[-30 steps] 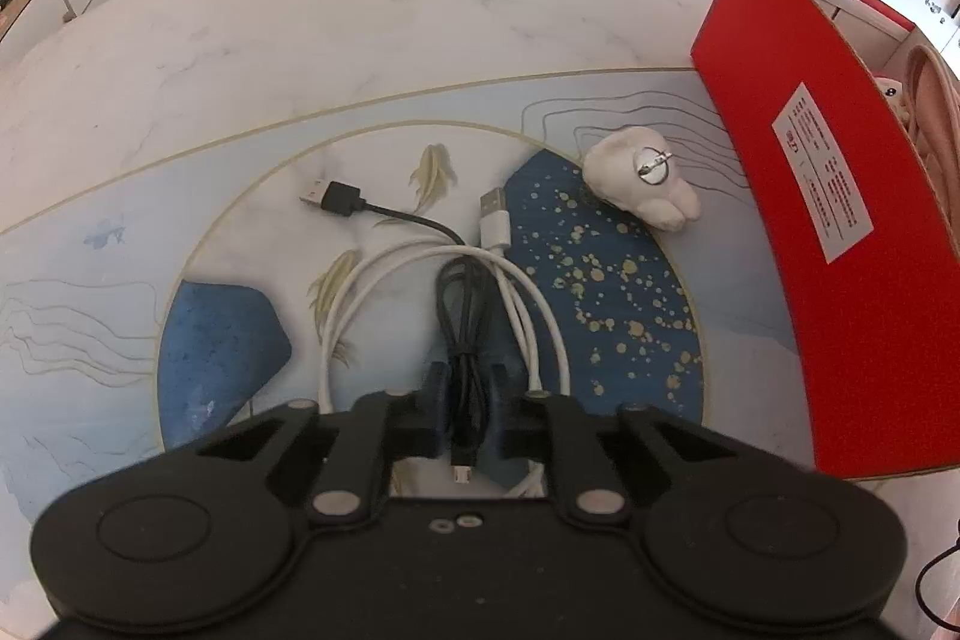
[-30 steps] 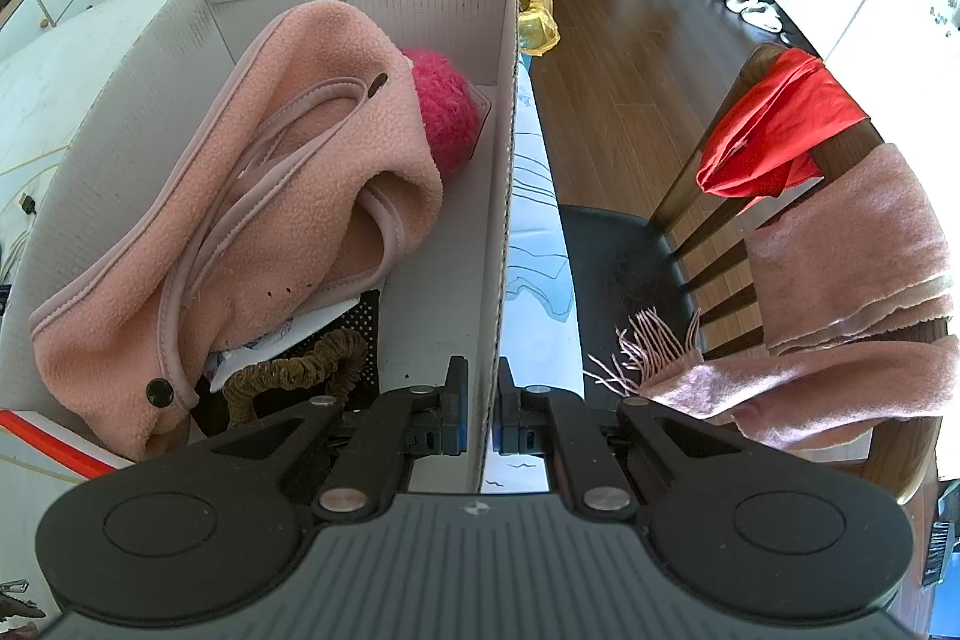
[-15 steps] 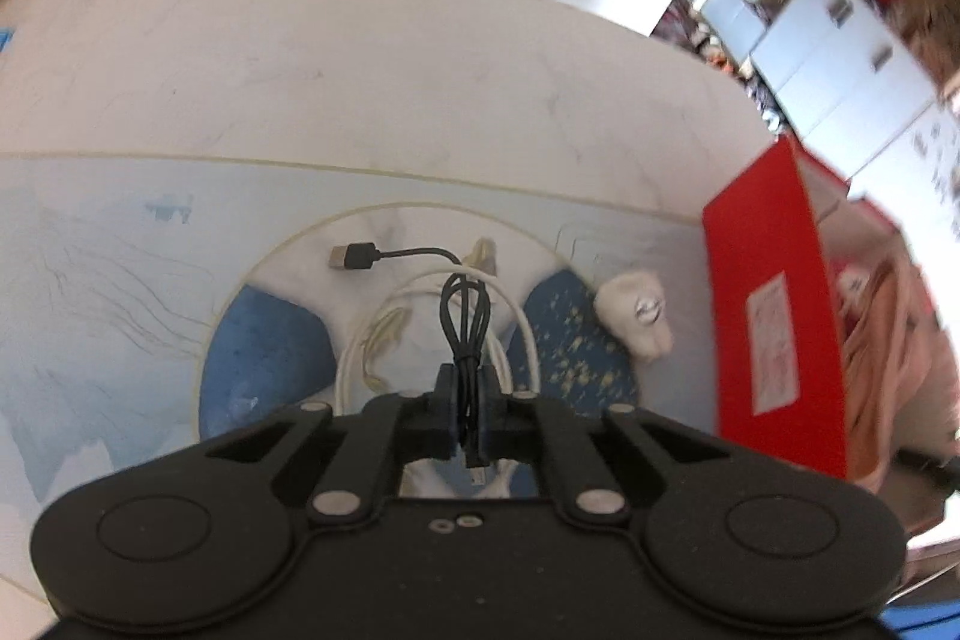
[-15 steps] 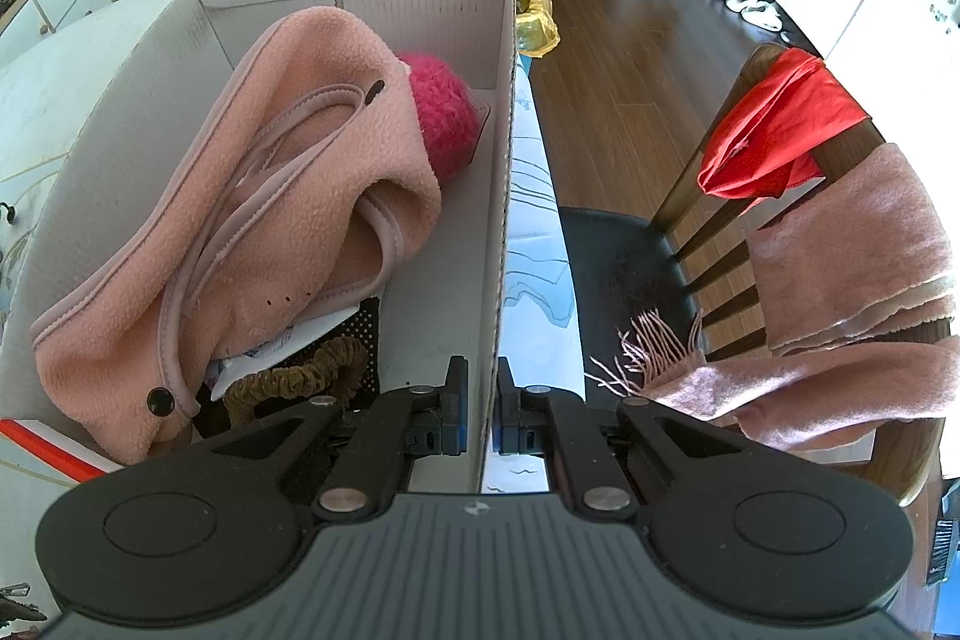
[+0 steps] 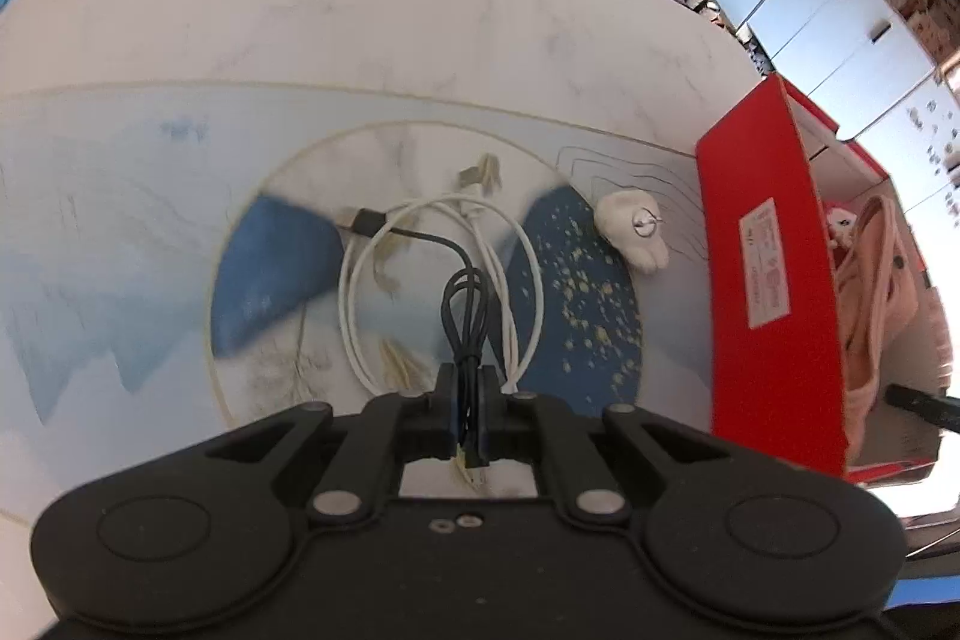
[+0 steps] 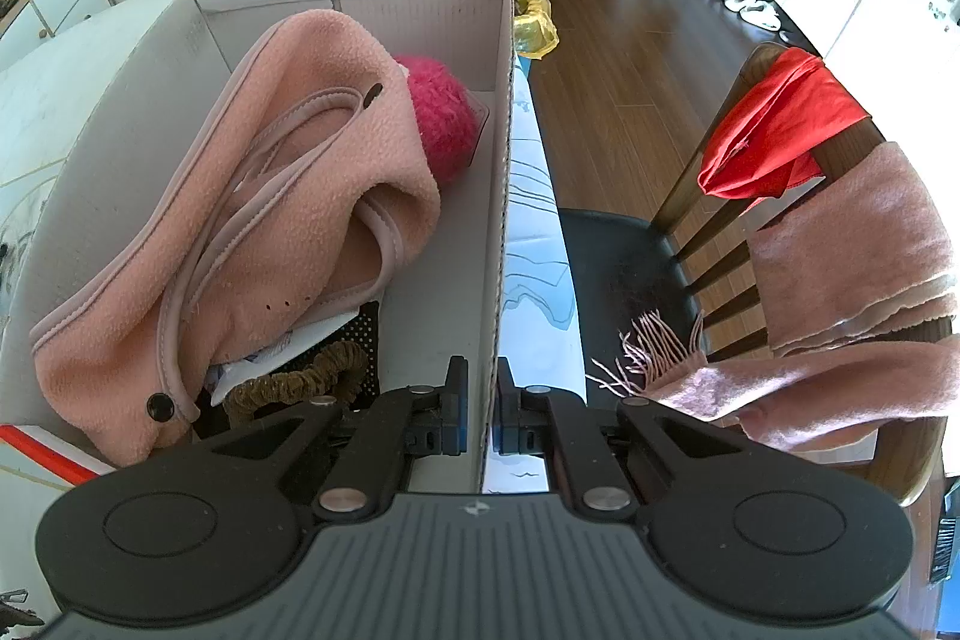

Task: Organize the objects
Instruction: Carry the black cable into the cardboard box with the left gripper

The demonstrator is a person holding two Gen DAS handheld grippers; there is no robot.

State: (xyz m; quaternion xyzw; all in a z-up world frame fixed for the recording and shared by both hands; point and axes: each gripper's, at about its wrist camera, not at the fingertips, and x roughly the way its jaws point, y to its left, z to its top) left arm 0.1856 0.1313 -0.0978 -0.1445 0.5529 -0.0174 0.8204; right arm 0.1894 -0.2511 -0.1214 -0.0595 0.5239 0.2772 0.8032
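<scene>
We pinch the black cable [image 5: 462, 316] in our left gripper [image 5: 467, 403], above mid-table, its plug trailing; it may snag the white cable [image 5: 516, 274]. Right gripper [image 6: 480, 415] clamps the red box [image 6: 501, 196] wall.

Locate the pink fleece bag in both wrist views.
Left wrist: pink fleece bag at right edge, inside the red box.
Right wrist: left-centre, filling most of the box interior.
Shared landmark: the red box, whose wall the right claw grips.
</scene>
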